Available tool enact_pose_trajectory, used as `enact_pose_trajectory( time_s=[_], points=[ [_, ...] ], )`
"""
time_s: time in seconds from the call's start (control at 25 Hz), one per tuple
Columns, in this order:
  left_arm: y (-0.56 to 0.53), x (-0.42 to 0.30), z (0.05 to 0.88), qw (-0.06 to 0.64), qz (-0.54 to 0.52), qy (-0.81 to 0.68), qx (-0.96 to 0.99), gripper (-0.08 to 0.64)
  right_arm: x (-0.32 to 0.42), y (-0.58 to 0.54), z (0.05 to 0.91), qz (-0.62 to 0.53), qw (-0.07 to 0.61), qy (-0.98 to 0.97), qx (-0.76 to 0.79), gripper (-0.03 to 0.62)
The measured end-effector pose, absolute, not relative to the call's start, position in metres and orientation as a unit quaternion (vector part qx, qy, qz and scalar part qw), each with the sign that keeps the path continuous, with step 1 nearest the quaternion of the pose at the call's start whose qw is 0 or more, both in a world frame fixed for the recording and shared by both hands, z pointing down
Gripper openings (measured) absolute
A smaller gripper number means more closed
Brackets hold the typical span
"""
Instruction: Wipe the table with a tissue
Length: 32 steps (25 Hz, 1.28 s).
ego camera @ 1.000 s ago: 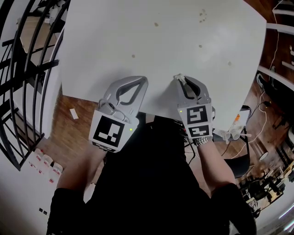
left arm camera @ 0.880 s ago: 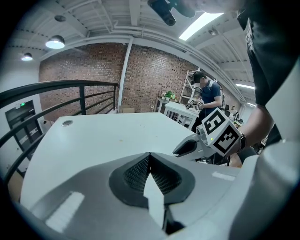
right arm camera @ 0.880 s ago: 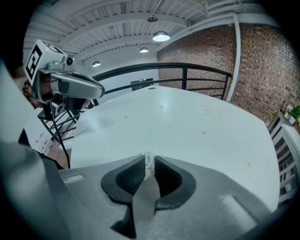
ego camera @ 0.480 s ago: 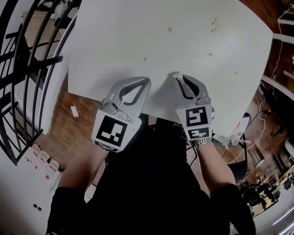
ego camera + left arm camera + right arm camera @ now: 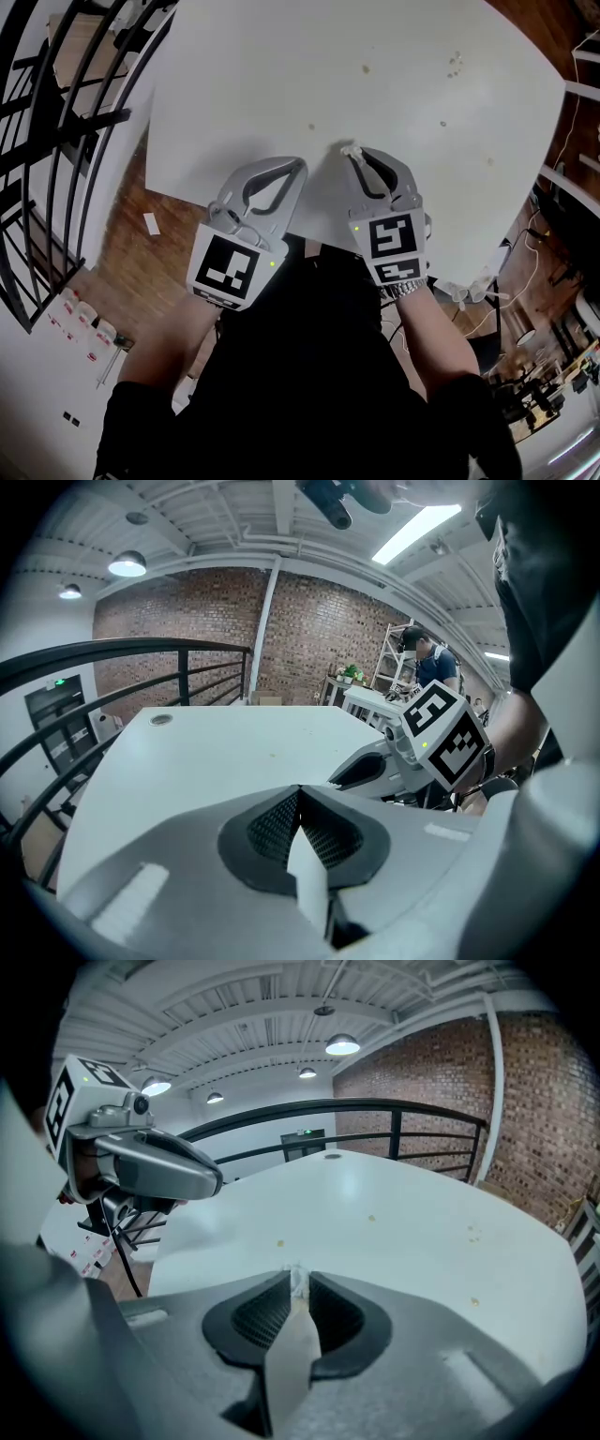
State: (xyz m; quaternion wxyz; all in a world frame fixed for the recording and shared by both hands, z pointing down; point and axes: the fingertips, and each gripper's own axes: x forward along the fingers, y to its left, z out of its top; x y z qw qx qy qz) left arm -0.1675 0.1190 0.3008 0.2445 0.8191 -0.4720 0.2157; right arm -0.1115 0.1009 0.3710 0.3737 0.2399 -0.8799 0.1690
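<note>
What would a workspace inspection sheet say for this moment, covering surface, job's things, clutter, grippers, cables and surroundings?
Surface: white table, with scattered small crumbs that have not been wiped.
Job's things: a tissue, with only a small white wad showing at the jaw tips.
Clutter: nothing seen on the table besides the crumbs. A white slip lies on the floor.
Grippers: the left gripper has its jaws together with nothing between them. The right gripper has its jaws shut on the tissue, over the near part of the table.
Cables: white cables on the floor at the right, off the table.
Surroundings: black railing, wooden floor, brick wall.
</note>
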Motion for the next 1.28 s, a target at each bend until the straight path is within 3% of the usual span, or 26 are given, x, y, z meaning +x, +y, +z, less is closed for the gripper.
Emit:
enact_pose_trajectory(
  time_s=[1.28],
  points=[
    [0.106,-0.217,0.314,0.255,0.213,-0.472,0.816,0.017,-0.174,0.098,0.385,0.174,0.383,-0.881,0.218,0.049]
  ],
)
